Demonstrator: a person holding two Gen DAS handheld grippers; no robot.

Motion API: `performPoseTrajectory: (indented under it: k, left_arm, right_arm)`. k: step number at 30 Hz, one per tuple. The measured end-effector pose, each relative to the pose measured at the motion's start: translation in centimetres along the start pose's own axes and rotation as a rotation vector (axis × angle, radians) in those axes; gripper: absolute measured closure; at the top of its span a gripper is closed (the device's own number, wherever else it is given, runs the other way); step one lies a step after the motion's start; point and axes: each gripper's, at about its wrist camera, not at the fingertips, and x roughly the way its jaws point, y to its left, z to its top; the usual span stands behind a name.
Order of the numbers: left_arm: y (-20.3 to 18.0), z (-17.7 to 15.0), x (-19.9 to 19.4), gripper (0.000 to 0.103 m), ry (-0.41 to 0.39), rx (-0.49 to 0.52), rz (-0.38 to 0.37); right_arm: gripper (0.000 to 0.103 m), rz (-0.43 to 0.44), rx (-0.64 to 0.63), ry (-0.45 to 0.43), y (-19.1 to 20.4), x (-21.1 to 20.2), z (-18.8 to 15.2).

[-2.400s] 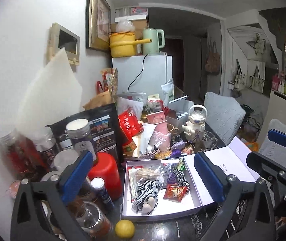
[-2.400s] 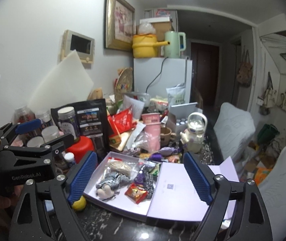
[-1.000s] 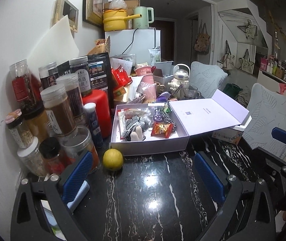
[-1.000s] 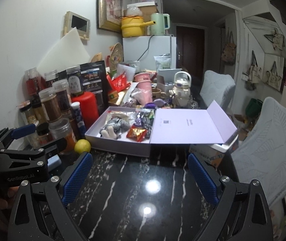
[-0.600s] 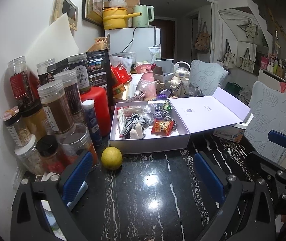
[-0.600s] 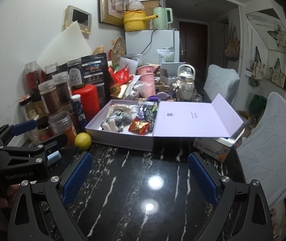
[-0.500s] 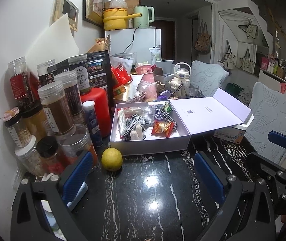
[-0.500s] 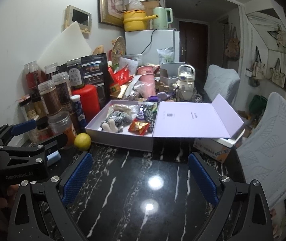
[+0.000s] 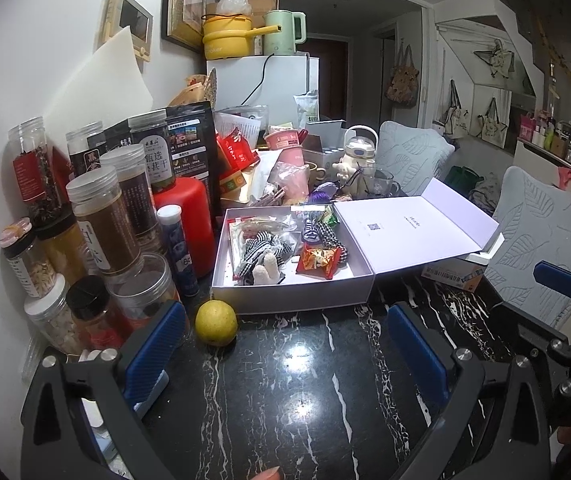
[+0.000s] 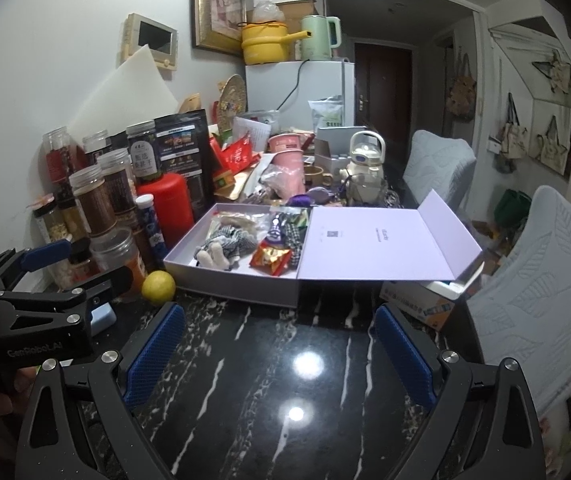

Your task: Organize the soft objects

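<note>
An open lavender box [image 9: 293,300] [image 10: 237,284] sits on the black marble table, its lid [image 9: 413,232] [image 10: 385,240] folded out to the right. Inside lie a black-and-white checkered plush toy [image 9: 263,252] [image 10: 225,246], a red snack packet [image 9: 319,260] [image 10: 271,260], a clear plastic bag and a small purple piece. My left gripper [image 9: 283,344] hovers open and empty over the bare tabletop in front of the box. My right gripper [image 10: 277,350] is open and empty too, just to its right and equally short of the box.
A yellow lemon [image 9: 216,323] [image 10: 159,287] rests at the box's front left corner. Several spice jars [image 9: 101,224] and a red canister [image 9: 189,220] crowd the left wall. Cups, packets and a white teapot [image 9: 359,156] pile up behind the box. A padded chair [image 10: 545,280] stands on the right.
Both grippers have drawn back from right over the box to the near side of the table. In the last half second they barely move. Both stay open.
</note>
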Motion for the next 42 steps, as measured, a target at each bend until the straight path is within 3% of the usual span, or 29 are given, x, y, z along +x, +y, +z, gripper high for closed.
performPoseTrajectory:
  k: [42]
  left_arm:
    - [-0.7,-0.3,-0.8,0.000,0.024,0.012,-0.037]
  right_arm:
    - [0.006,-0.021,0.000,0.011,-0.7,-0.7,-0.6]
